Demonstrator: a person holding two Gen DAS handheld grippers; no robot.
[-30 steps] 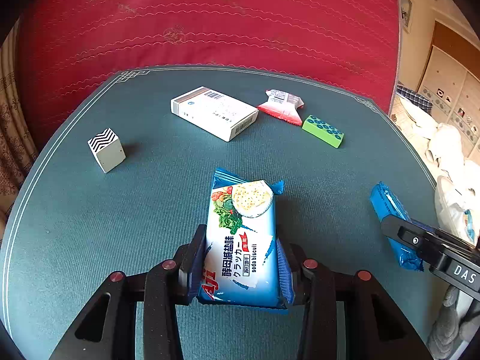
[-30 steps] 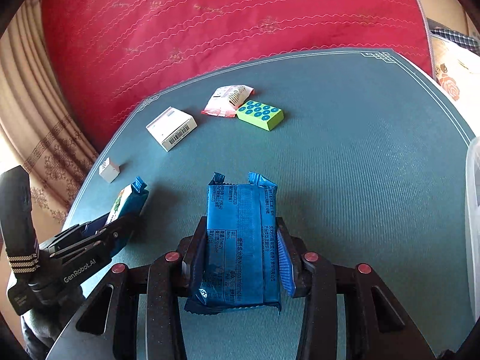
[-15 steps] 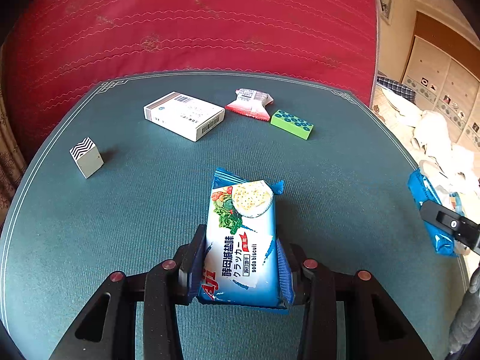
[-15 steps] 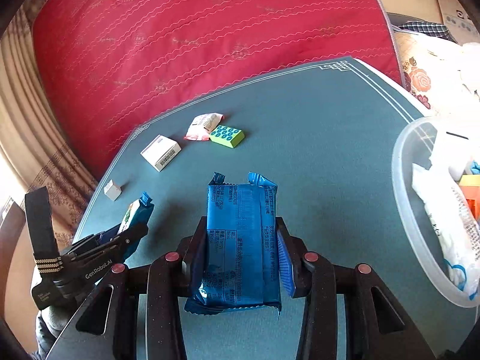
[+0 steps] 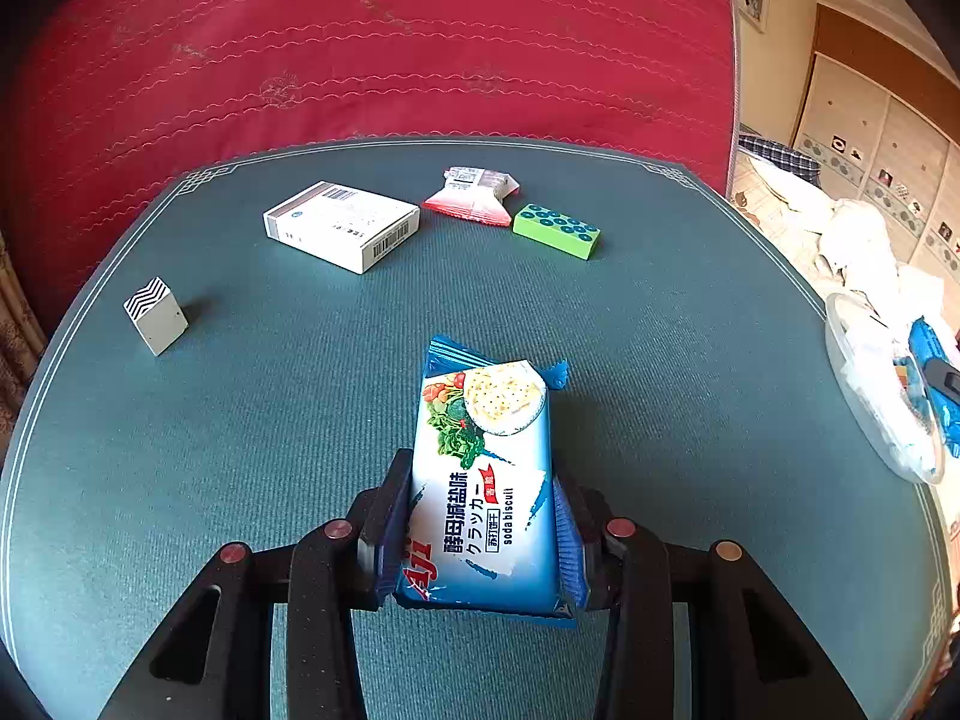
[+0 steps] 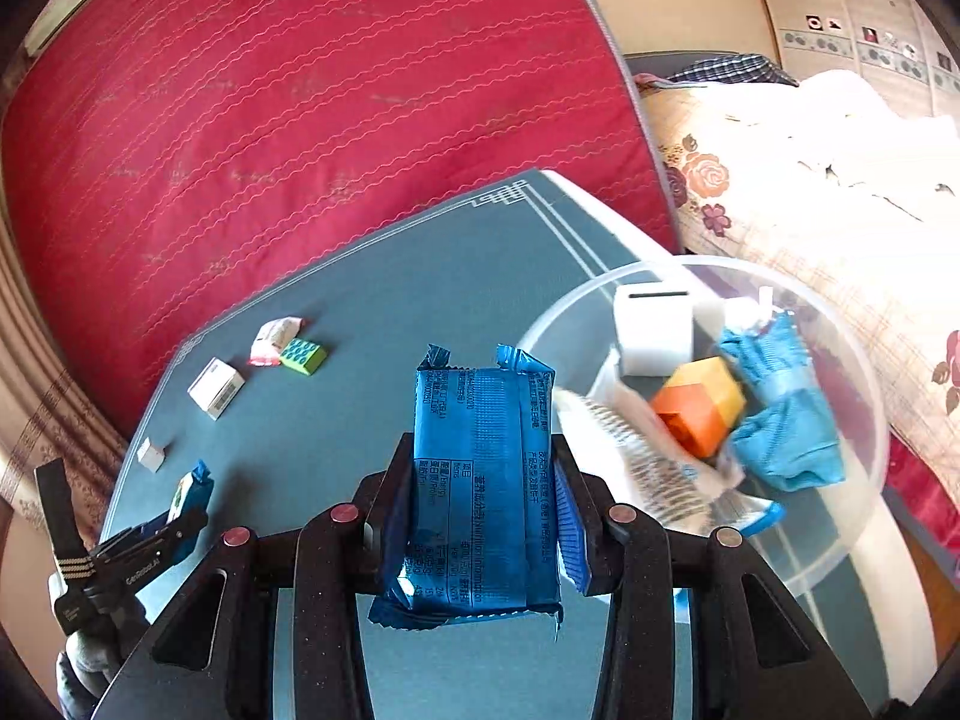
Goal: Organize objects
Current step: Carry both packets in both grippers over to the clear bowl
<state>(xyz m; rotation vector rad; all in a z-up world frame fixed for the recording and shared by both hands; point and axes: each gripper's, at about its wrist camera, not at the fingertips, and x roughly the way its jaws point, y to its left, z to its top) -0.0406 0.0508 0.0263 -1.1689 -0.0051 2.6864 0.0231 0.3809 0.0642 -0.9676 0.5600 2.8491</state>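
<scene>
Firmly pinched between the left gripper (image 5: 480,540)'s blue-padded jaws is a glossy soda biscuit pack (image 5: 483,480), printed face up, its crimped far end jutting forward over the teal table (image 5: 240,450). The right gripper (image 6: 480,510) likewise clamps a blue foil packet (image 6: 480,480), its back with small print uppermost, held above the table just beside a clear plastic bowl (image 6: 864,480).

Only the right wrist view looks into that bowl: a white box (image 6: 654,330), an orange-and-yellow block (image 6: 699,405), a crumpled blue wrapper (image 6: 780,420) and a striped white packet (image 6: 648,462) lie inside. The left wrist view catches just its rim at the table's right edge.

Farther out on the woven-textured table lie a flat white carton (image 5: 342,225), a red-and-white sachet (image 5: 474,195), a green studded brick (image 5: 557,230) and a small zigzag-topped cube (image 5: 155,315), well apart from both grippers. Behind stands a red quilted mattress (image 5: 390,42).
</scene>
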